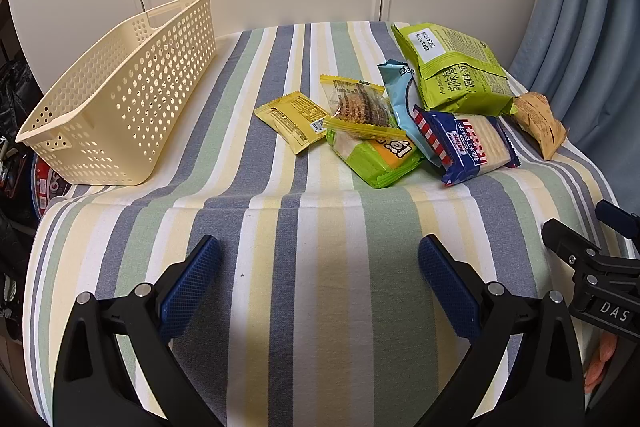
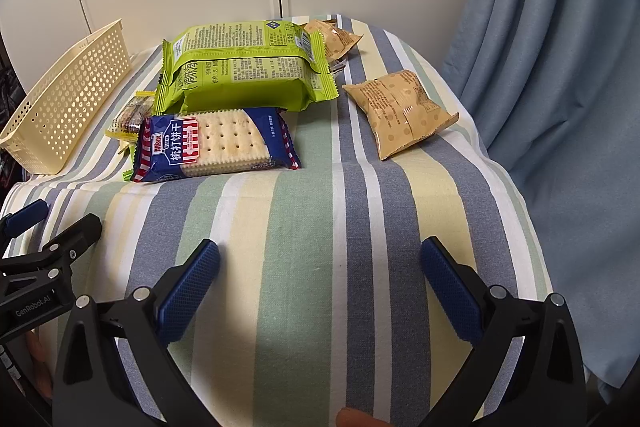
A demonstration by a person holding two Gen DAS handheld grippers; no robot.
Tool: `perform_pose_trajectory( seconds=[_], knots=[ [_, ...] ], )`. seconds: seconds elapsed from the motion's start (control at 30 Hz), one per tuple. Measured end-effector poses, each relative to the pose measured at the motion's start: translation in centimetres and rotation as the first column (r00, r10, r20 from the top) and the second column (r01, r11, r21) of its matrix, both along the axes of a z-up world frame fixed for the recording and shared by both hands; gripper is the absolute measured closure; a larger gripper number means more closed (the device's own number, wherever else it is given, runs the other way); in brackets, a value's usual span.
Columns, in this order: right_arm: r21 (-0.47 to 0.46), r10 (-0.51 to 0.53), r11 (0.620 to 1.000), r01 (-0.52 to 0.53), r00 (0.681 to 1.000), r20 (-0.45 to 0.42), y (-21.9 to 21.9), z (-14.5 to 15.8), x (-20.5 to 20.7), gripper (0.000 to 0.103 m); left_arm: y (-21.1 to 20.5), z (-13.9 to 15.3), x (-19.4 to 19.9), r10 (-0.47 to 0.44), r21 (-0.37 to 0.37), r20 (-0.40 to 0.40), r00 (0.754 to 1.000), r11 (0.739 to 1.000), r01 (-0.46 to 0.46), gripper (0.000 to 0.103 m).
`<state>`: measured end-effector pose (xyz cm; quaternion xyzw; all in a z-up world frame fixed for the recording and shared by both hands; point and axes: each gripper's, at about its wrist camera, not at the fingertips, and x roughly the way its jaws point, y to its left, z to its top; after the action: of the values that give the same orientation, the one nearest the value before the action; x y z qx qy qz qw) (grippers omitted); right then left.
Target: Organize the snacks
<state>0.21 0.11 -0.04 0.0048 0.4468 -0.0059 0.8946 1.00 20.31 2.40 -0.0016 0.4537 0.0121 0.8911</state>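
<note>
Several snack packets lie heaped on the right half of the striped cloth-covered table [image 1: 320,267], none of them yet in the cream perforated plastic basket [image 1: 120,99], which stands empty at the left edge, well apart from the heap. At the heap's near edge, the blue soda-cracker pack with the red-and-white striped end [image 2: 212,143] rests partly on a lime-green and orange wafer packet [image 1: 376,159], with a light-blue pouch [image 1: 404,107] tucked beneath; a large lime-green bag [image 2: 244,67] leans over the far side, a clear yellow-edged bar wrapper [image 1: 356,103] and a flat yellow sachet [image 1: 296,121] sit to the left, and two tan dotted paper-look pouches [image 2: 400,111] lie to the right. Because the packets overlap, lifting a lower one would probably drag or tip its neighbours, and the slick films could slip from a shallow pinch. The basket appears to overhang the table's left edge a little, so a hard drop or nudge could shift it off; the loose cloth might bunch if a finger scrapes it. Both tools hang low over the bare near part of the cloth, side by side and aimed forward at the pile: the left gripper [image 1: 320,275] has its blue textured pads spread wide and holds nothing, and the right gripper [image 2: 320,275] is likewise wide apart and empty.
</note>
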Motion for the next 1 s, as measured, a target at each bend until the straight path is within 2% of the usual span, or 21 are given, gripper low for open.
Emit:
perform_pose_trajectory(
  seconds=[1.0],
  knots=[
    [0.013, 0.003, 1.0, -0.003, 1.0, 0.002, -0.27, 0.04, -0.16, 0.005, -0.07, 0.01, -0.03, 0.0, 0.005, -0.002, 1.0, 1.0, 0.0, 0.002]
  ],
)
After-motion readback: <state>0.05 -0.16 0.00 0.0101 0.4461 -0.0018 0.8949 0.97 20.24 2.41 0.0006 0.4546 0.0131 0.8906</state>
